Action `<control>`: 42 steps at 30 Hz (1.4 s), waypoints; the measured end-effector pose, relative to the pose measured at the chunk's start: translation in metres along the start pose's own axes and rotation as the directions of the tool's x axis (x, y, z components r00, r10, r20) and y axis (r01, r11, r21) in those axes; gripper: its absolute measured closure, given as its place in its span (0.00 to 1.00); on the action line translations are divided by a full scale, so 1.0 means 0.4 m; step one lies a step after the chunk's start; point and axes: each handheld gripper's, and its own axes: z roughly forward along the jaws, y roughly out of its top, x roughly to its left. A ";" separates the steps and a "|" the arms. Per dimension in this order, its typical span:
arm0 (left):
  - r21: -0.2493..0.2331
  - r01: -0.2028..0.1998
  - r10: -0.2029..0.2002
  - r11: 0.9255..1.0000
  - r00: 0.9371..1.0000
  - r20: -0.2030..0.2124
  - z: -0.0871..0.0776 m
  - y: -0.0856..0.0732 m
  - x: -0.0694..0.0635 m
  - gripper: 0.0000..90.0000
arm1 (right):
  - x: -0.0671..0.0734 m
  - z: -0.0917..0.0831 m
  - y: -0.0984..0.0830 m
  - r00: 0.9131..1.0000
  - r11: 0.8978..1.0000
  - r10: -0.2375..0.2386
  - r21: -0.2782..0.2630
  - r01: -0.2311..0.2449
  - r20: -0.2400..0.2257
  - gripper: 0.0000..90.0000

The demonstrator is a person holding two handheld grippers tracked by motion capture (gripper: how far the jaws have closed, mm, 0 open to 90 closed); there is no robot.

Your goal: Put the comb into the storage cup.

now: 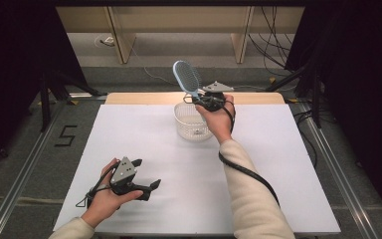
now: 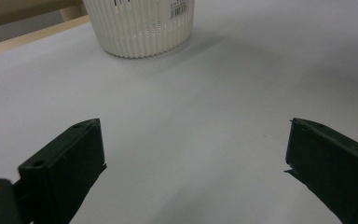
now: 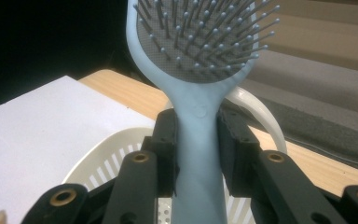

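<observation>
Hairbrush (image 1: 187, 77) upright in raised right gripper (image 1: 199, 97)

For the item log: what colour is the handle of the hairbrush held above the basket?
Pale blue plastic hairbrush, handle included; clearest in the right gripper view.

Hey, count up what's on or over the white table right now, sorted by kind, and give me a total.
Hairbrush: 1, light blue, held above the basket
Basket: 1, white, standing on the table
Hand-held gripper: 2, the right hand-held gripper clamped on the brush handle, the left hand-held gripper open with nothing in it
Total: 4
</observation>
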 end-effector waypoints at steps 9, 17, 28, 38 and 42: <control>-0.001 0.001 -0.001 1.000 1.000 -0.003 0.000 0.000 0.001 0.04 | 0.003 -0.008 -0.006 0.999 0.999 -0.034 0.008 0.034 -0.010 0.78; 0.001 -0.002 0.002 1.000 1.000 -0.003 -0.001 0.000 0.001 0.04 | 0.004 -0.015 -0.007 0.999 0.998 -0.053 0.038 0.053 -0.008 0.77; 0.001 -0.003 0.003 1.000 1.000 -0.003 -0.001 0.001 -0.001 0.04 | 0.000 -0.013 -0.028 0.998 0.986 -0.055 0.155 0.060 -0.036 0.82; 0.000 -0.004 0.004 1.000 1.000 -0.003 -0.001 0.002 -0.001 0.04 | -0.002 -0.038 -0.018 0.999 0.989 -0.035 0.145 0.039 -0.032 0.74; 0.000 -0.004 0.004 1.000 1.000 -0.004 -0.001 0.001 -0.001 0.04 | -0.004 -0.056 -0.015 0.999 0.989 -0.021 0.146 0.027 -0.041 0.66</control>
